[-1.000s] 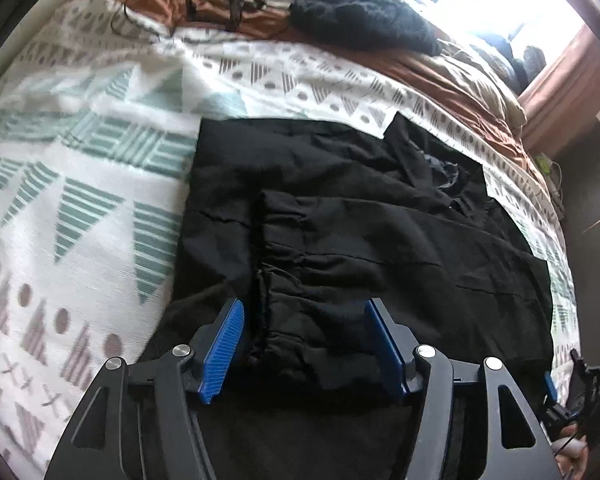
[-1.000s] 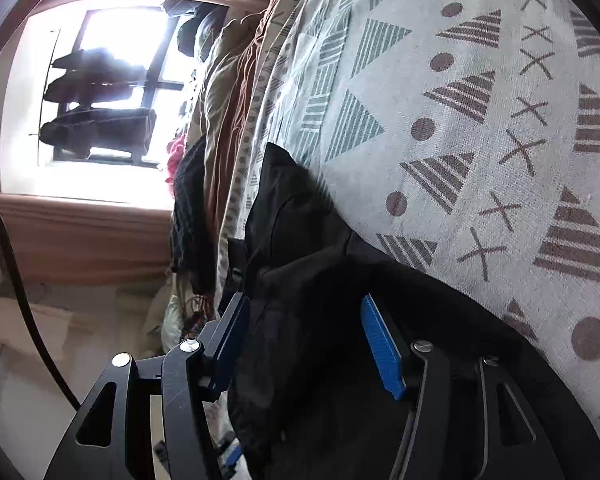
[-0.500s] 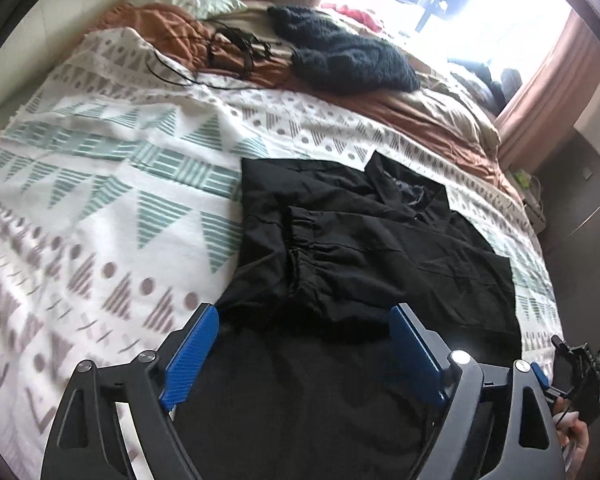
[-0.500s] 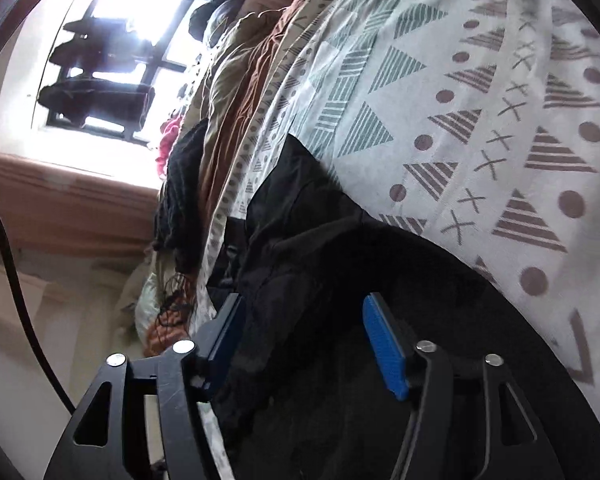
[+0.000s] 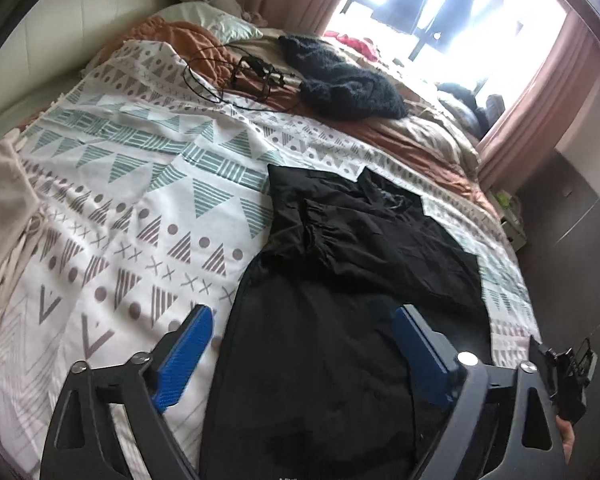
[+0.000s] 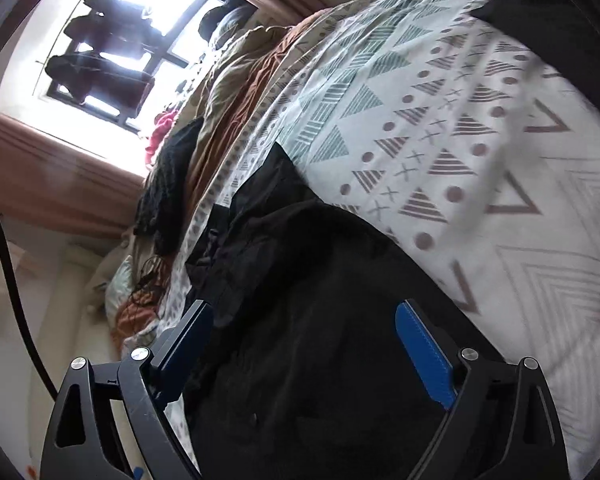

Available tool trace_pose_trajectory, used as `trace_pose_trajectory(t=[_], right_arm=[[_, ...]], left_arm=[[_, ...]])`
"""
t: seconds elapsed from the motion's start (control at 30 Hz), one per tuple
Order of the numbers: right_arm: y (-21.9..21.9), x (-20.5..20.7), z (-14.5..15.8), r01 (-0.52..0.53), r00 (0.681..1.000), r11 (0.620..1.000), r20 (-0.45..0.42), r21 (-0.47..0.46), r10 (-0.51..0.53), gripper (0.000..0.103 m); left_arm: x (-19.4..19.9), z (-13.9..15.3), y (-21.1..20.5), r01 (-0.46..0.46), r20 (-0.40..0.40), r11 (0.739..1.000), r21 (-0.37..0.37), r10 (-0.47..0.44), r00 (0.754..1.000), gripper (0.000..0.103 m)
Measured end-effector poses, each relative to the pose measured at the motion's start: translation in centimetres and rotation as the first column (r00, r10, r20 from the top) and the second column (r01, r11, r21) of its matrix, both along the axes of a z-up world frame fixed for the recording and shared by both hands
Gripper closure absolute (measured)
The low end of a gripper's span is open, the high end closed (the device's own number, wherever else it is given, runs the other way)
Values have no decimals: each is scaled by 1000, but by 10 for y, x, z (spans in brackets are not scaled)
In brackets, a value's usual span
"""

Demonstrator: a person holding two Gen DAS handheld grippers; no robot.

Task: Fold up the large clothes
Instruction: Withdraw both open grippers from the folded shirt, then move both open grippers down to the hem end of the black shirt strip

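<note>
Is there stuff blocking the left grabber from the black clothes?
Nothing visible does. The left gripper is open right above the black garment on the patterned bedspread. The cables and dark knit lie far up the bed.

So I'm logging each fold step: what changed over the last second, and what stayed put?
The left gripper let go of the gathered sleeve cuff, opened wide and drew back along the black garment. The right gripper also backed off, open and empty as before. The garment kept its sleeve folded in, and the dark knit stayed up the bed.
</note>
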State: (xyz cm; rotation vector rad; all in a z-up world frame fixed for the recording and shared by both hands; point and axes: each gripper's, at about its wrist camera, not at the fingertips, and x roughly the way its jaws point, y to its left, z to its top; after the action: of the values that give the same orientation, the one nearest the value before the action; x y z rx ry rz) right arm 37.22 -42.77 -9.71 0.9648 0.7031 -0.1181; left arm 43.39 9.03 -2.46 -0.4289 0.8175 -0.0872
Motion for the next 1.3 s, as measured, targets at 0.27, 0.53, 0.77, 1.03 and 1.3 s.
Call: trace_pose_trajectory(t=[0.27,0.53,0.77,1.03,1.3], right_arm=[[-5,-58,4,8,1000,999,11,-47,-7,0],[-16,-113,13,-5,999,1000,45,-28,6,0],[-21,-177,43,-29,997,991,74,-130,39,0],[-37,-239,53,6,998,983,62,-184,5,0],[-40,-284,45,-34,997,975,58,-218,48,0]], left_arm=[[-57,1,7,0,40,999,-35,1,999,1],[-113,-4,15,19,40,998,-61,-16,999,1],[-168,7,37,15,49,998,-60,-12,999,1],[-218,2,56,9,39,996,-90,-5,999,1],[-255,-8,59,15,17,993,-113,-13,1000,4]])
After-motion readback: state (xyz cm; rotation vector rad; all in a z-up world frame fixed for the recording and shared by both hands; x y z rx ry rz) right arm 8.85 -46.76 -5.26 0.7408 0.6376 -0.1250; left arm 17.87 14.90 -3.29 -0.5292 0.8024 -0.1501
